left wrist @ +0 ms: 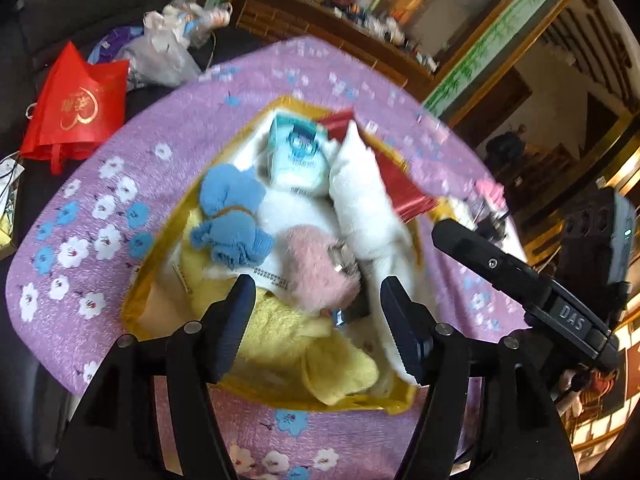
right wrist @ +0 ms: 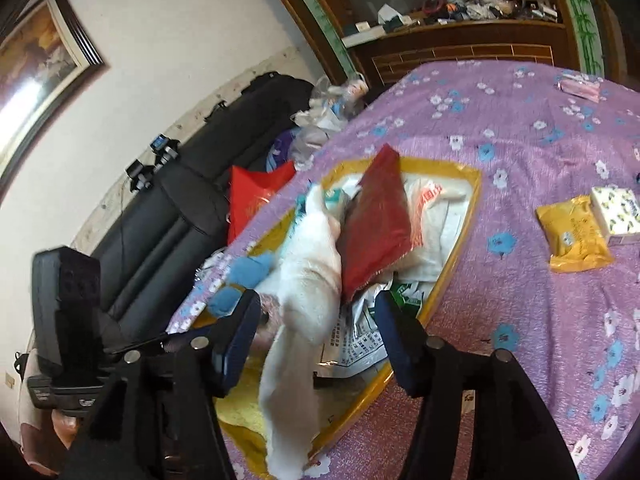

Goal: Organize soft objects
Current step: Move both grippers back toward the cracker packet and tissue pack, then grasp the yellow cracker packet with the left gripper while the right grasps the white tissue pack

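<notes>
A yellow-rimmed storage bag lies open on the purple flowered cloth. It holds a blue sock bundle, a pink fluffy piece, a yellow towel, a white towel, a teal tissue pack and a red packet. My left gripper is open just above the bag, holding nothing. My right gripper is open over the white towel, which drapes over the bag's rim. The red packet leans on the towel.
A yellow wipes pack and a white tissue pack lie on the cloth to the right. A red shopping bag and plastic bags sit on a black sofa. A wooden cabinet stands behind.
</notes>
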Tool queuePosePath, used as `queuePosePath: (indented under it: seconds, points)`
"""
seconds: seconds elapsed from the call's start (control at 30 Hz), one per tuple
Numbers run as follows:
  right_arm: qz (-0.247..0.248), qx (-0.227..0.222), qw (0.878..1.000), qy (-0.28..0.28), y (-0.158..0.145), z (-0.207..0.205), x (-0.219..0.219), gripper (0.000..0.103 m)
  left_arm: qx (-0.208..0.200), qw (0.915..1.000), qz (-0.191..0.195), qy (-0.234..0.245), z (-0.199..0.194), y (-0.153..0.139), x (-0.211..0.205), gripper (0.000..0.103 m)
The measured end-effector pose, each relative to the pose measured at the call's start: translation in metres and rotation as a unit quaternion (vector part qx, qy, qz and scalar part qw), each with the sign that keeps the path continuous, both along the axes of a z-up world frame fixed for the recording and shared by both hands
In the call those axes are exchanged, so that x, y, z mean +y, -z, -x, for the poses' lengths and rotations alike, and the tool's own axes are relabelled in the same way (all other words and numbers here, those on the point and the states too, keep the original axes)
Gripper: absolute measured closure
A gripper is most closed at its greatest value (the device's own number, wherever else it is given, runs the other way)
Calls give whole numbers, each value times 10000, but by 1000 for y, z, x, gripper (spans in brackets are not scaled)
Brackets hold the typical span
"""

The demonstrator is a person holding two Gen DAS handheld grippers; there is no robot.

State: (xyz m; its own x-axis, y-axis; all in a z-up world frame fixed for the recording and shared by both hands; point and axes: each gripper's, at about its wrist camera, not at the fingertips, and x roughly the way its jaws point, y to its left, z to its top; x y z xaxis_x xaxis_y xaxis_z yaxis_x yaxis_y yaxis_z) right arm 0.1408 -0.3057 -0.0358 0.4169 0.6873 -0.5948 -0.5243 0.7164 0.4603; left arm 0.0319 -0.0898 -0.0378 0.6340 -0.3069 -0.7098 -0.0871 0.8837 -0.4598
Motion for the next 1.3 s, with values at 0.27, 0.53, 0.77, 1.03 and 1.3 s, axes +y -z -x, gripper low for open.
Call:
queuePosePath:
  seconds: [0.27, 0.53, 0.77, 1.03, 1.3]
  points:
    - [-468, 200, 9980, 379, -8, 15, -49, 43, -529, 9974, -113, 479, 12, -37, -46, 38]
    - [-860, 497, 9896, 1041, -5, 19, -130, 33, -366, 9926, 100, 1157, -11, -40, -111, 38]
    - [-633, 552, 9844, 1545, -5, -7, -176, 33, -39, 9911, -66, 1326, -45, -36, -151, 38]
    - [-494, 729, 9728, 2144, 29, -62, -214, 33, 411, 9874, -569, 1416, -100, -15, -196, 38]
    - [-547, 783, 9637, 2493, 40, -62, -228, 33, 914, 9832, -793, 1370, -162, 13, -231, 38]
